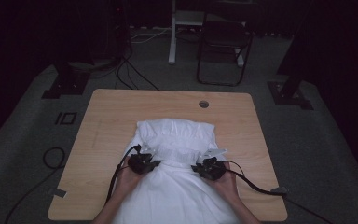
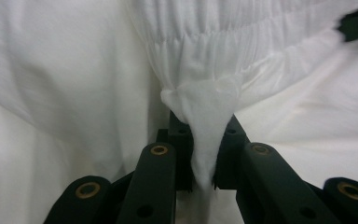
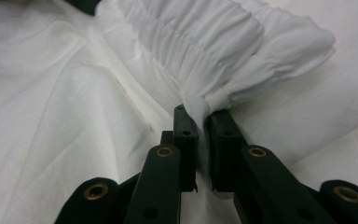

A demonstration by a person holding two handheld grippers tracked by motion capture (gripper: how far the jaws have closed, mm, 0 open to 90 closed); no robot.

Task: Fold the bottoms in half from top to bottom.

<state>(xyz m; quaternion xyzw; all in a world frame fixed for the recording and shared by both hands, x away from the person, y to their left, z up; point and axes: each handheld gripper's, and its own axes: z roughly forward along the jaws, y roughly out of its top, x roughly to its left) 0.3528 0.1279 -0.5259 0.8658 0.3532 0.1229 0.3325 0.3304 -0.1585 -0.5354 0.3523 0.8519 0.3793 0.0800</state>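
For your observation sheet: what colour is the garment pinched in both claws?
Plain white garment, no pattern; the left gripper view shows it best.

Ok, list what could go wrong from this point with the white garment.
1. The left gripper pinches only a thin tuck of the white garment, so it may slip out under pull.
2. The right gripper grips just the gathered band's edge; uneven pulling could skew the fold.
3. Fabric overhangs the table's near edge and may drag.

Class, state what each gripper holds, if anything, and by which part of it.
Both hold the white garment by its gathered elastic band: the left gripper and the right gripper each pinch a fold of it.
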